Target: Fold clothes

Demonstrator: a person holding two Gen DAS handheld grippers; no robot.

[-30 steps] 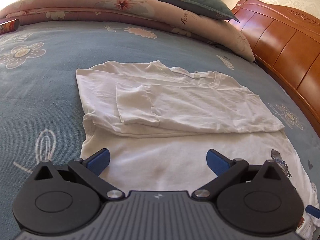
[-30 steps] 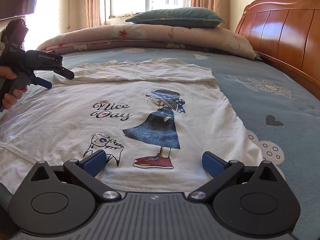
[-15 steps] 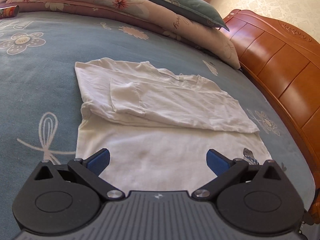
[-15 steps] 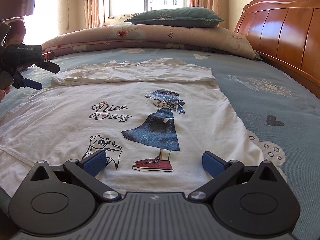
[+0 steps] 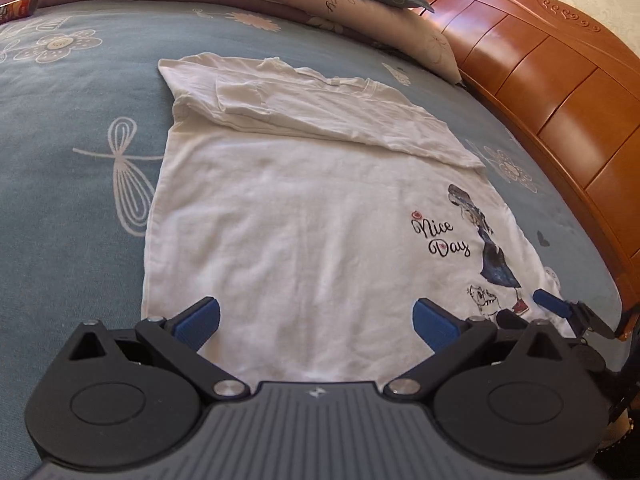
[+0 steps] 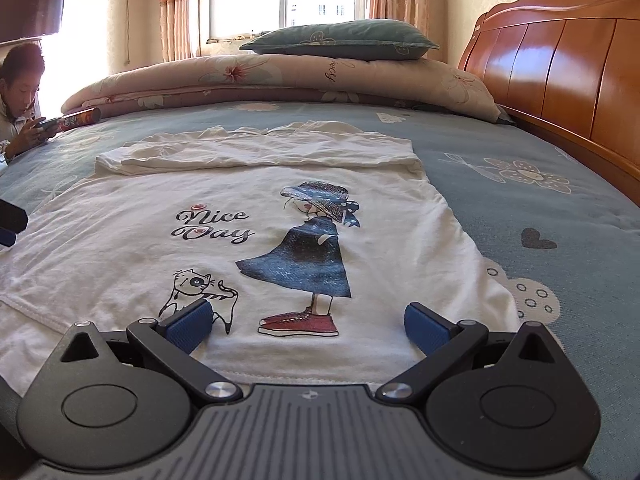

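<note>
Shirt [image 6: 280,248], white with a "Nice Day" print, lies flat in the middle of the bed [image 6: 540,208], its far part folded back over itself in a band toward the quilt [image 6: 320,80]. Left gripper [image 5: 316,320] hangs over the near hem with its jaws spread wide and nothing between them. Right gripper [image 6: 308,320] is likewise spread wide and empty, over the hem by the printed red shoes, near the headboard [image 6: 560,72] side. A pillow [image 6: 340,40] sits on the quilt at the far edge. A can [image 6: 80,118] lies at the far left corner, where a person [image 6: 20,92] holds a phone.
</note>
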